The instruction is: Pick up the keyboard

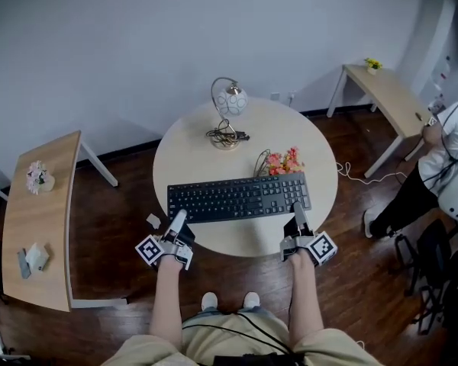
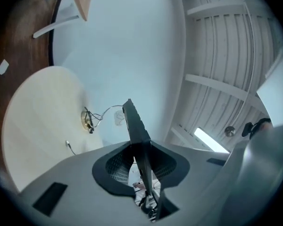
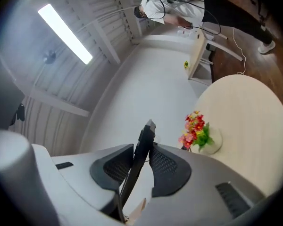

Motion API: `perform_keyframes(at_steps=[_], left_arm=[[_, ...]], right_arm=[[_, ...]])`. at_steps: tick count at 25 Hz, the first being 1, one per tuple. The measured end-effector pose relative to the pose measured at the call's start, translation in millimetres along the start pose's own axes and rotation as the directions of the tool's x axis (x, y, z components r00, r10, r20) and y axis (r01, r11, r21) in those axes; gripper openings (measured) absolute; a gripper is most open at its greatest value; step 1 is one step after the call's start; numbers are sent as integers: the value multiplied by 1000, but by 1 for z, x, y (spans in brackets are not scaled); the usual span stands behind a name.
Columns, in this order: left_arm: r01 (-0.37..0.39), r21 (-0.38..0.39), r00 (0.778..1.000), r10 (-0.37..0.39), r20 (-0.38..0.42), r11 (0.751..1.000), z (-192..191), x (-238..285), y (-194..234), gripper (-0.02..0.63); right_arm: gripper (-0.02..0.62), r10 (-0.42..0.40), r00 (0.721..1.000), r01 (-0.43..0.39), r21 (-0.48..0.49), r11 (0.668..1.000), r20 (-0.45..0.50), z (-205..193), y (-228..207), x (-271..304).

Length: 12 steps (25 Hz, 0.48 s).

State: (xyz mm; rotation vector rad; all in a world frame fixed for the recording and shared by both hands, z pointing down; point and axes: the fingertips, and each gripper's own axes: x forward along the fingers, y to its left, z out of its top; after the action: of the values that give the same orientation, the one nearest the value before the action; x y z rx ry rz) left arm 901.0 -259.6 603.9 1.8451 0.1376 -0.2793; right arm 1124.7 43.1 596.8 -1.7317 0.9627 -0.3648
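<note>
The black keyboard point(image 1: 239, 197) hangs level above the round pale table point(image 1: 206, 147), its cable looping back by the flowers. My left gripper point(image 1: 179, 221) is shut on its near left edge, my right gripper point(image 1: 297, 213) on its near right edge. In the left gripper view the keyboard point(image 2: 137, 131) stands edge-on between the dark pads of the left gripper point(image 2: 140, 166). In the right gripper view the keyboard's thin edge point(image 3: 142, 147) is likewise pinched by the right gripper point(image 3: 139, 166). Both views look upward at wall and ceiling.
On the table stand a small globe lamp point(image 1: 228, 109) with its cord and a pot of pink and orange flowers point(image 1: 282, 161). A wooden side table point(image 1: 42, 219) is at the left, another point(image 1: 389, 97) at the far right, where a person point(image 1: 443, 166) stands.
</note>
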Motion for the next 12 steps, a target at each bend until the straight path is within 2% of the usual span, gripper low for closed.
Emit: perform_keyframes(at_steps=[3,7,12], left_arm=[[47,12,999,-47,21,999,13,13,-26,74],[115,65,993,-117,23,991,26,24,-63,74],[169,105,985,-172,21,980,47,29,-87,74]], right_arm=[[120,60,998,-61,22,998,28,13,35,16],[118,140,990,-140,-8,990,18,26,72,27],[118,202,979,-202,-3,979,36,21,93,38]])
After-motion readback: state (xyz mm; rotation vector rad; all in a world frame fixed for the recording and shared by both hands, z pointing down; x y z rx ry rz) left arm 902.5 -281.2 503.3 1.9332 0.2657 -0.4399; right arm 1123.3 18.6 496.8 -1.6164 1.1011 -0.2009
